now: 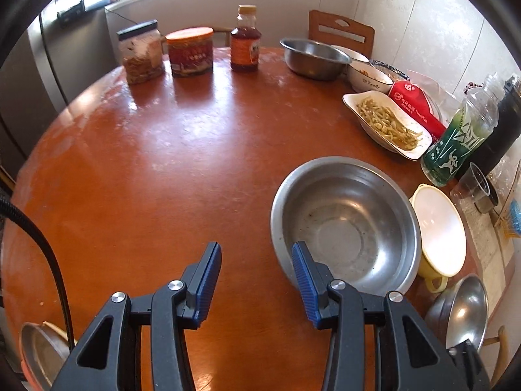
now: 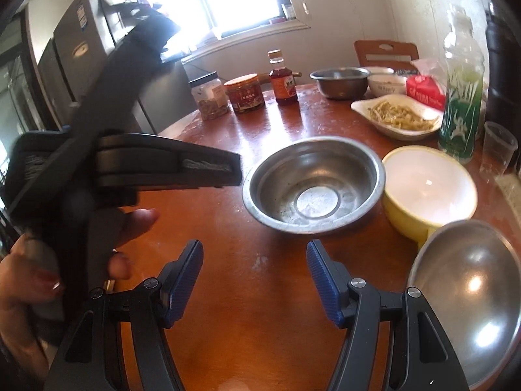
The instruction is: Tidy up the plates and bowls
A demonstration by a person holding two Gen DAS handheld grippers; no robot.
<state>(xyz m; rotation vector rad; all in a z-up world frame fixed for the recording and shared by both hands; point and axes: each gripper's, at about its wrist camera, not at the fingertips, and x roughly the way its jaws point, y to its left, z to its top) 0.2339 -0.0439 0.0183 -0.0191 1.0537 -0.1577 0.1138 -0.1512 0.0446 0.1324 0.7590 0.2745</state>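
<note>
A large empty steel bowl [image 1: 345, 224] [image 2: 312, 189] sits on the round wooden table [image 1: 162, 163]. My left gripper [image 1: 257, 251] hovers open just left of the bowl, its right finger overlapping the near rim, with nothing between its pads. Beside the bowl stands a yellow bowl with a white inside [image 1: 439, 228] [image 2: 429, 189]. Another steel bowl [image 1: 462, 309] [image 2: 469, 309] lies at the near right edge. My right gripper [image 2: 254, 251] is open and empty over bare table, in front of the large bowl.
A white plate of food [image 1: 387, 123], a white bowl [image 1: 369, 78] and a small steel bowl [image 1: 312, 58] stand at the far right. Jars [image 1: 189, 52] and a bottle [image 1: 246, 42] line the back. A green bottle [image 1: 456, 143] stands right. A person's hand [image 2: 19, 277] holds the left gripper.
</note>
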